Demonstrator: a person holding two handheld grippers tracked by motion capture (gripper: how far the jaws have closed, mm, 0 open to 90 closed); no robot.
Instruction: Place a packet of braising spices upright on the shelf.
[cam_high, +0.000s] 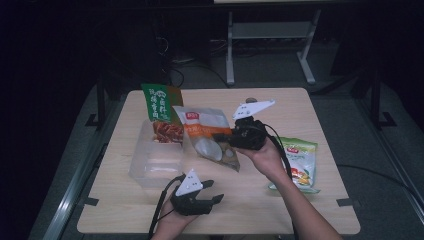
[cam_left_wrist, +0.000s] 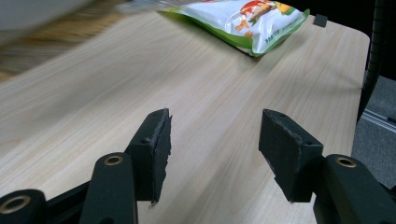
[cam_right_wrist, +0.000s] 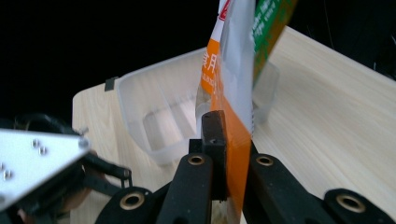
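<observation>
While the right gripper (cam_high: 225, 138) sits just right of the high view's centre, its black jaws are clamped tight on the edge of an orange-and-white snack bag (cam_high: 207, 137), a glossy, crinkled plastic pouch with a clear window showing pale lumps inside. In that view the bag hangs tilted above the table (cam_high: 280, 102), its lower end over the wood just right of the clear plastic box (cam_high: 152, 162). In the right gripper view the pouch (cam_right_wrist: 233, 88) rises straight up the middle of the frame from between the closed jaws, thin and flat, with the box (cam_right_wrist: 159, 107) behind it at centre left, translucent, with rounded corners and a moulded floor.

At the lower centre of the high view, the left gripper (cam_high: 218, 191) rests low over the table with a grey three-cornered plate on top. In the left gripper view its jaws stand well apart with nothing between them; the pads (cam_left_wrist: 286, 142) are blocky, matt black and rough-edged, and smooth pale wood grain runs beneath them.

A green bag (cam_high: 161, 107) stands upright in the far end of the box, at upper left of the tabletop in the high view, printed with white characters and a picture of brown strips. A green-and-white bag (cam_high: 300, 162) lies flat at the right of the table; it shows shiny at the top of the left gripper view (cam_left_wrist: 243, 21).
</observation>
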